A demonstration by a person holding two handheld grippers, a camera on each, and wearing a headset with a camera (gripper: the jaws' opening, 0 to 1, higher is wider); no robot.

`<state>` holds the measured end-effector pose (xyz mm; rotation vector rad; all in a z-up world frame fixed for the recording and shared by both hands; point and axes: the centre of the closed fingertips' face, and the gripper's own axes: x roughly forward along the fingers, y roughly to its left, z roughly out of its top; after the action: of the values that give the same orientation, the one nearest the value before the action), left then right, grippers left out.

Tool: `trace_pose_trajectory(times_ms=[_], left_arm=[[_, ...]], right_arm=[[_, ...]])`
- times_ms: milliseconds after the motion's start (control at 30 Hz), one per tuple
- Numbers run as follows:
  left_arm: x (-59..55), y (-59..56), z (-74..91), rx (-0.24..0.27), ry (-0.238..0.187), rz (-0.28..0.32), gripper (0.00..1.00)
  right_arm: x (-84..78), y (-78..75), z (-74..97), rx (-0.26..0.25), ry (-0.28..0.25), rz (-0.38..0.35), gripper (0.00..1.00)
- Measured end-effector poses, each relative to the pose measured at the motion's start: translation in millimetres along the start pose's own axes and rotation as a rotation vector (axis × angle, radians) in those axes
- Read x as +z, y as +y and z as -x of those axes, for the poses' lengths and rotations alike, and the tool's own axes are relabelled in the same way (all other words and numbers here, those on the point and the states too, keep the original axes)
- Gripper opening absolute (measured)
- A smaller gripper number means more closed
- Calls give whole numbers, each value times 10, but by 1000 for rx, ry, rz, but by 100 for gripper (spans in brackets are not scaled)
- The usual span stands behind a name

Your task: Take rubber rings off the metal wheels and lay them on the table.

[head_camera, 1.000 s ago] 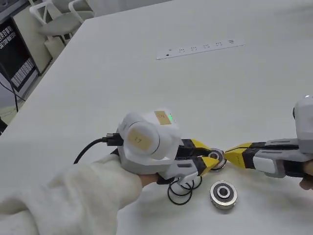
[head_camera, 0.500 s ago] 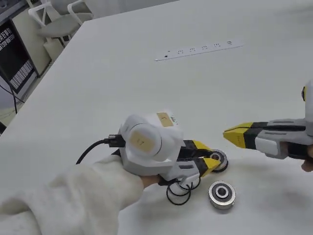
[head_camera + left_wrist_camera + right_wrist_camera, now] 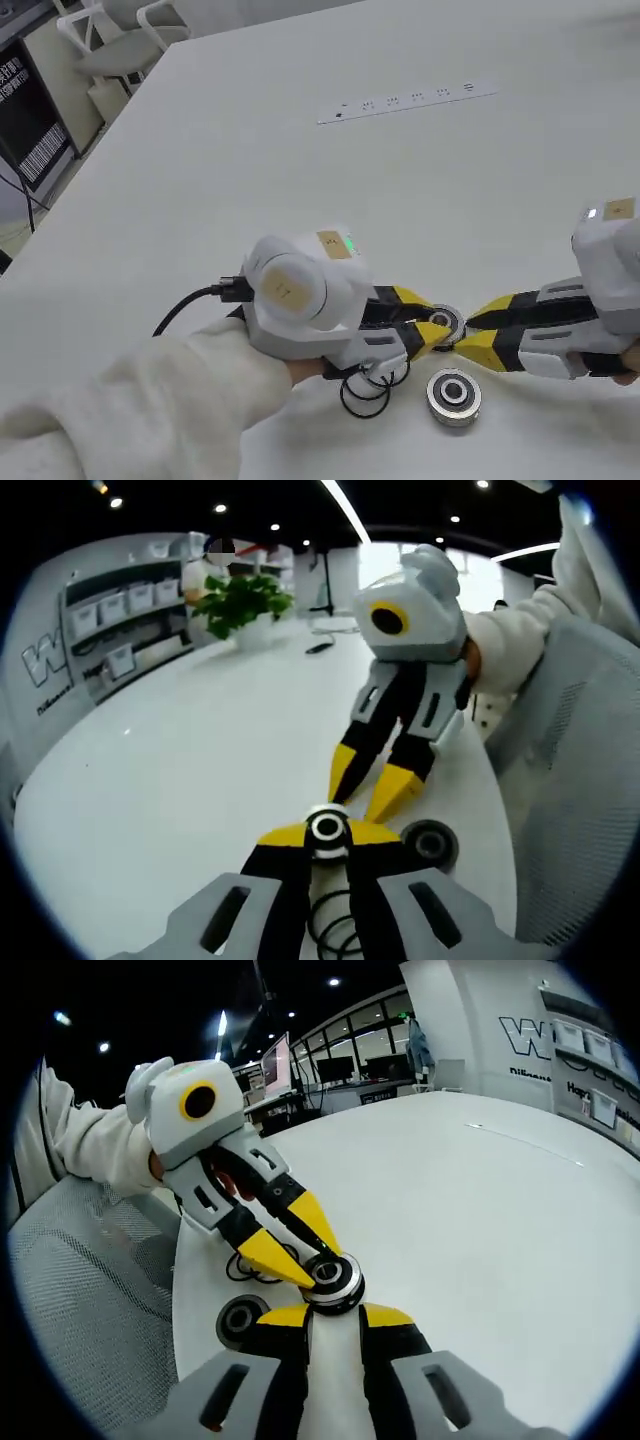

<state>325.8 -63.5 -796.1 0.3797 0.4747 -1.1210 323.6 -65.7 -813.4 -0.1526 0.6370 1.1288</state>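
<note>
1. The left gripper (image 3: 432, 325) clamps a small metal wheel (image 3: 327, 826) between its yellow tips, low over the white table (image 3: 300, 150).
2. The right gripper (image 3: 465, 333) points in from the right, its jaws narrowly parted and its tips at that wheel.
3. A second wheel (image 3: 455, 393) lies flat, nearer.
4. Loose black rubber rings (image 3: 368, 390) lie left of it, beneath the left gripper.

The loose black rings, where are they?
In the head view, the loose black rings lie on the table by the left gripper, left of the free metal wheel.
</note>
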Motion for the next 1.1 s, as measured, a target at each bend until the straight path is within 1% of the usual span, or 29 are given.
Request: trace_pose_trajectory(times_ms=[67, 167, 200, 233, 267, 300, 433, 467, 500, 533, 567, 600, 667, 700, 733, 767, 800, 833, 933, 967, 1100], left_arm=[[0, 1, -2, 0, -1, 1, 13], [1, 2, -2, 0, -5, 8, 13], [1, 3, -1, 0, -6, 13, 13], [2, 6, 1, 1, -6, 22, 13], [2, 3, 1, -1, -6, 25, 13], [2, 0, 0, -1, -6, 29, 13], [2, -1, 1, 0, -6, 27, 13], [2, -1, 1, 0, -6, 25, 13], [2, -1, 2, 1, -6, 20, 13], [0, 0, 4, 2, -5, 15, 13], [-1, -1, 5, 1, -5, 14, 13], [-1, -1, 6, 1, -5, 15, 13], [-4, -1, 8, 2, -6, 12, 13], [-3, 0, 8, 3, -8, 12, 13], [-3, 0, 8, 2, -9, 13, 13], [-2, -1, 7, 3, -10, 12, 13], [-2, -3, 6, 3, -11, 13, 13], [-2, -4, 7, 4, -11, 14, 13], [-3, -12, 7, 2, -10, 16, 13], [-3, -14, 7, 2, -11, 14, 13], [-2, -22, 7, 8, -12, 8, 13]], right_arm=[[13, -15, 2, 9, -7, -1, 14], [2, 6, 0, 18, -15, -25, 12], [0, 6, -3, 17, -14, -23, 9], [-23, -6, 8, 15, 0, 3, 4], [24, -43, 10, -9, -33, -4, 0], [-14, -32, -18, 0, -13, -15, 0], [-20, -9, -8, -5, -14, -3, 0], [-23, -31, -12, -22, -17, -36, 0], [-24, -36, -16, -26, -19, -47, 0], [-24, -43, -12, -31, -26, -95, 0], [-26, -53, -17, -35, -30, -113, 0], [-24, -72, -5, -42, -36, -149, 0], [-4, -95, 26, -47, -47, -165, 0], [18, -108, 42, -52, -58, -173, 0], [66, -113, 62, -50, -85, -190, 0], [106, -108, 85, -41, -108, -230, 0], [132, -96, 94, -30, -121, -250, 0], [110, -100, 98, -34, -107, -251, 0], [137, -53, 108, -26, -113, -244, 0], [137, -49, 111, -33, -108, -236, 0], [150, -29, 123, -35, -97, -233, 0]])
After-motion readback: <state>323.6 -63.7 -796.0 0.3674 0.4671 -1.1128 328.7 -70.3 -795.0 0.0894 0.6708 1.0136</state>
